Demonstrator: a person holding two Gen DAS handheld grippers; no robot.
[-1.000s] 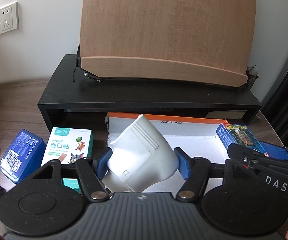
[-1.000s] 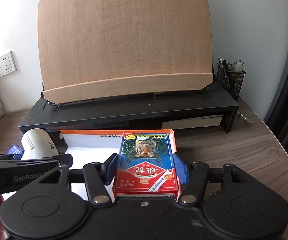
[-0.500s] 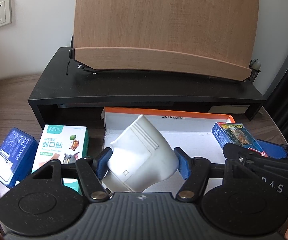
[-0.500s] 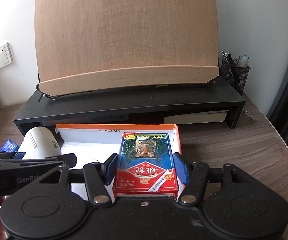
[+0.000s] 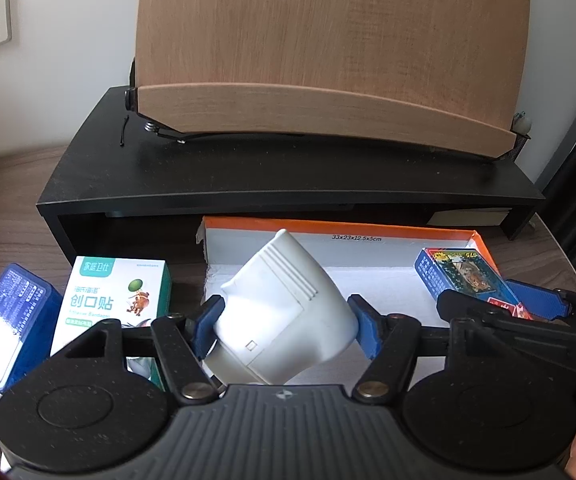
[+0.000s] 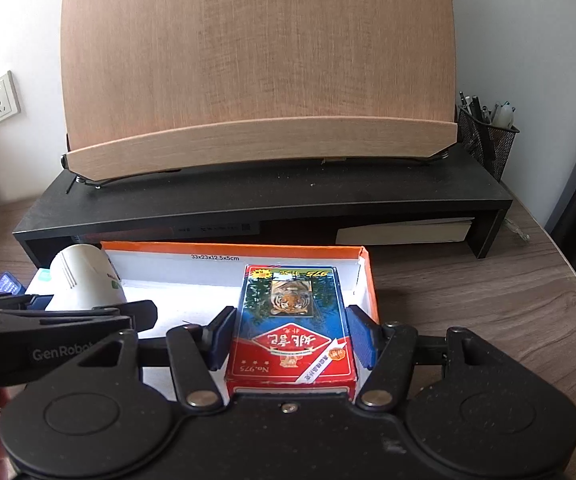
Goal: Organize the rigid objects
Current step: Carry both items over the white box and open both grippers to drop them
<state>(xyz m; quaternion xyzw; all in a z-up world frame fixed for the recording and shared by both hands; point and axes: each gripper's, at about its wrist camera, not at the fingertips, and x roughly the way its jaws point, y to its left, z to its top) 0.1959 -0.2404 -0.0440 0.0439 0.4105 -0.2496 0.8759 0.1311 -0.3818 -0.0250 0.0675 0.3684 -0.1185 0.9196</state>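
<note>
A: What is the left claw (image 5: 284, 326) doing?
B: It holds a white plug (image 5: 288, 316) tight between its blue pads, over the near left part of the orange box (image 5: 327, 229).
A: And the right claw (image 6: 289, 338)?
B: It grips a pack of cards (image 6: 291, 324) with a tiger on it. The pack is over the right side of the same box.
A: What sits beside the box?
B: On the worktop (image 6: 467, 292), to the left, a green and white plaster box (image 5: 112, 292) and a blue box (image 5: 6, 324).
A: And farther back?
B: A long black shelf (image 5: 288, 176) with a wooden board (image 5: 327, 48) standing on it. A mesh pen cup (image 6: 485, 136) is on its right end.
</note>
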